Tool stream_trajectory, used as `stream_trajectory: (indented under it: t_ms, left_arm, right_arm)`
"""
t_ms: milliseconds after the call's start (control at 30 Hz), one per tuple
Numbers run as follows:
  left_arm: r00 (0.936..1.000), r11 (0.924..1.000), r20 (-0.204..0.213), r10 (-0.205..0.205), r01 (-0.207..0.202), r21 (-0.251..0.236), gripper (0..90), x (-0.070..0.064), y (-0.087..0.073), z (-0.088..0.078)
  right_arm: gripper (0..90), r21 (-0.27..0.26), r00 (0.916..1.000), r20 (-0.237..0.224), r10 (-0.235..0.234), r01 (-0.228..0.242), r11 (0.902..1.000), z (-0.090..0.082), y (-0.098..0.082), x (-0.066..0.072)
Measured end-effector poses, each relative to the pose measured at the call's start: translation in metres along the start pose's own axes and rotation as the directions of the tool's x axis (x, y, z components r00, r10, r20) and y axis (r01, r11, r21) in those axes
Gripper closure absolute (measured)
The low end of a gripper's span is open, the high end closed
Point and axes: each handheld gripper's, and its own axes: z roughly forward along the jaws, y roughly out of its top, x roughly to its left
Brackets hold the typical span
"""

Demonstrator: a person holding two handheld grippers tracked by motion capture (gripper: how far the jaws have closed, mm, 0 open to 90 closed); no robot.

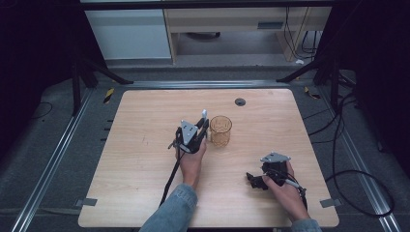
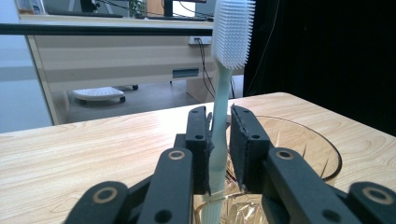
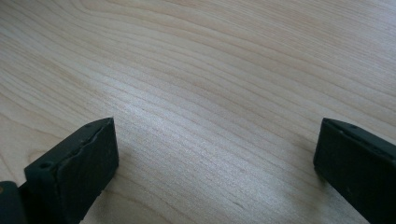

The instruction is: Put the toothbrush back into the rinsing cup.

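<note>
Left gripper (image 2: 219,140) clenched on the stem of a pale-green toothbrush with white bristles (image 2: 223,88); brush stands near upright, head up, handle end just above or inside the rim of the amber ribbed glass cup (image 1: 220,130), which sits just beside and right of the jaws. Long axis vertical, so the coming move looks like a straight drop into the cup. Right gripper (image 3: 215,154) released, jaws wide over bare light wooden table (image 1: 145,145), well apart.

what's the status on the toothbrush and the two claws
Left claw shut on toothbrush, upright, bristles up, beside amber glass cup. Right claw open over bare table. Nothing in the way.
</note>
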Motion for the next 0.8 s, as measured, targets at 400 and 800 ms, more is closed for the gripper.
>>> stream_trajectory:
  t_ms: [400, 800]
  left_arm:
    - [0.9993, 0.9991, 0.029, 0.021, -0.022, 0.036, 63.2, 0.005, 0.004, -0.004]
    - [0.9931, 0.9923, 0.095, 0.069, -0.078, 0.097, 49.1, 0.011, 0.011, -0.011]
  right_arm:
    - [0.3, 0.0, 1.0, -0.001, 0.0, 0.0, 1.0, 0.0, 0.0, 0.0]
    - [0.3, 0.0, 1.0, 0.001, 0.0, 0.0, 1.0, 0.0, 0.0, 0.0]
